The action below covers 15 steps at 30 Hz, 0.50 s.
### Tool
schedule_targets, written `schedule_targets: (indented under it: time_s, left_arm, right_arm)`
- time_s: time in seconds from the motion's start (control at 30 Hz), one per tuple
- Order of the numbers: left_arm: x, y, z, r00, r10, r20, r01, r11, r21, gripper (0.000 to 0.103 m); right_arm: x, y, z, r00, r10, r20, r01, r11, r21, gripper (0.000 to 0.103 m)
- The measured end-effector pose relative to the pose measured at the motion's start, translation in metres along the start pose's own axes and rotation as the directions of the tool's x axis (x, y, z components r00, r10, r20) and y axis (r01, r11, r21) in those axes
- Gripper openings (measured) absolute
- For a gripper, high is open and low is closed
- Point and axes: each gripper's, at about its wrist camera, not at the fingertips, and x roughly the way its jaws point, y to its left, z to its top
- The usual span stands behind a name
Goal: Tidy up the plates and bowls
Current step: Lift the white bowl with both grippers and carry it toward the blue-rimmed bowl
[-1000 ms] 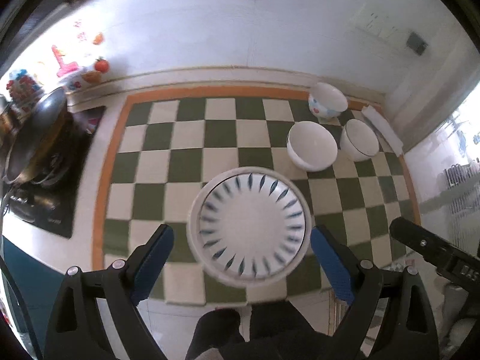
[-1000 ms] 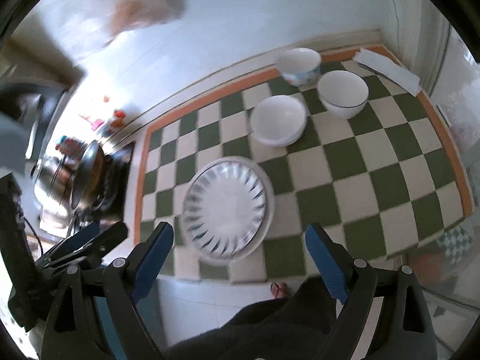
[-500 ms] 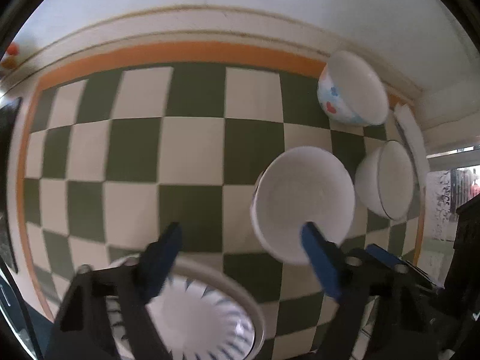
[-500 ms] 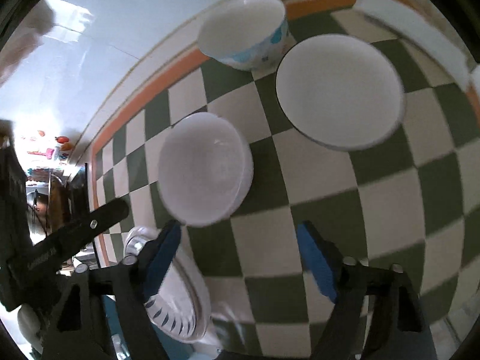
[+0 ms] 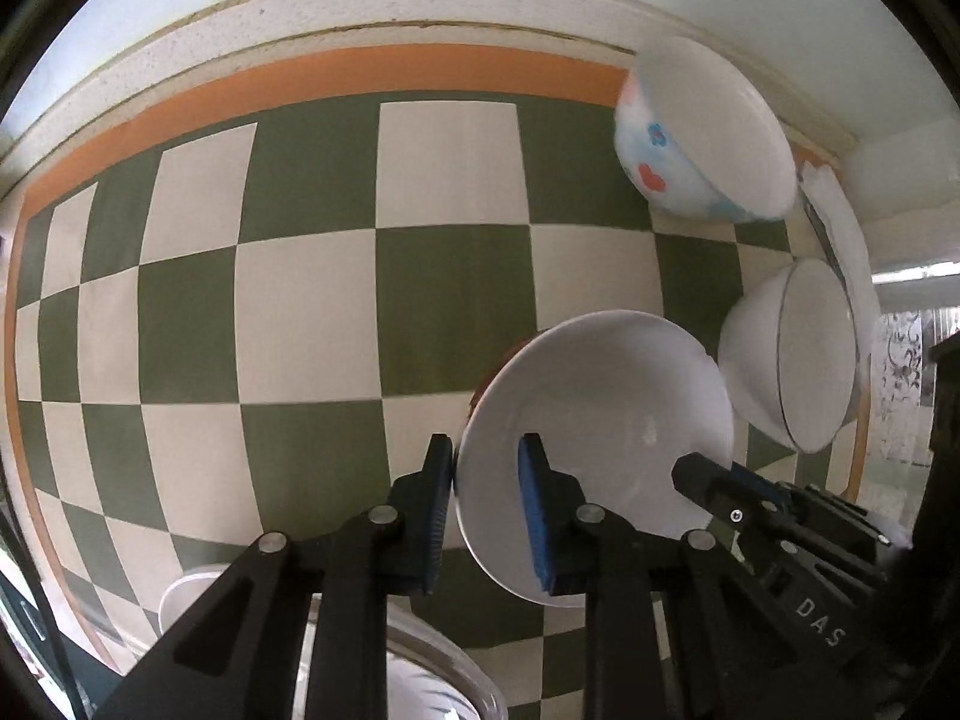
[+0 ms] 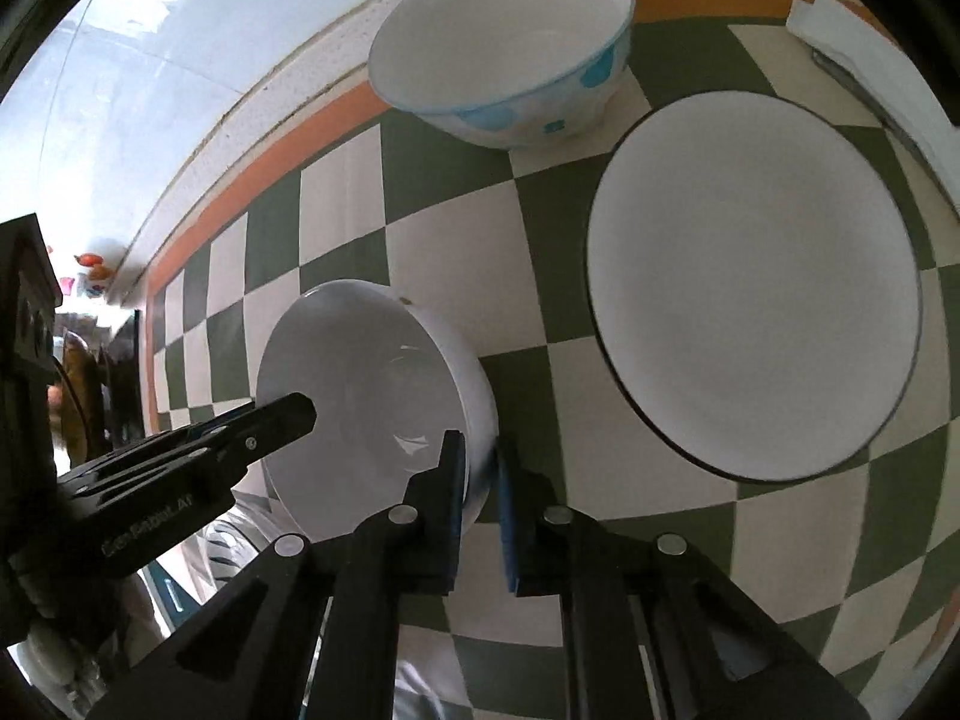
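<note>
Grip: my left gripper (image 5: pixel 483 501) and right gripper (image 6: pixel 480 495) have just closed, pinching plain white bowl (image 5: pixel 600 438) rim.
Left: floral bowl (image 6: pixel 504 42), dark-rimmed bowl (image 6: pixel 756 282) unstacked; plate (image 5: pixel 420 678), lower left, apparently untouched.

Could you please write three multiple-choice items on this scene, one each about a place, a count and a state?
1. Where does the flowered bowl stand?
A. by the orange border of the checked mat
B. upside down in the plain bowl
C. on the striped plate

2. How many bowls show in the right wrist view?
A. one
B. three
C. five

3. What are the two grippers doing?
A. both open above the mat
B. both shut on the plain bowl's rim
C. one holds a spoon

A: it sits at the mat's far edge.
B: flowered, dark-rimmed bowl and plain bowl.
B: left gripper and right gripper clamp opposite rims.
</note>
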Motion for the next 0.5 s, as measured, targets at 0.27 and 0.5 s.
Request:
schedule_targets:
  time_s: [0.27, 0.5]
  left_arm:
    - [-0.023, -0.026, -0.049, 0.999, -0.05, -0.012, 0.05, 0.998, 0.039, 0.02]
    - [-0.016, -0.053, -0.086, 0.997, -0.068, -0.041, 0.071, 0.994, 0.083, 0.02]
  right_arm:
    - [-0.04, -0.017, -0.041, 1.0, 0.021, -0.005, -0.021, 1.0, 0.004, 0.012]
    - [-0.061, -0.043, -0.085, 1.0, 0.011, -0.028, -0.011, 1.0, 0.023, 0.012]
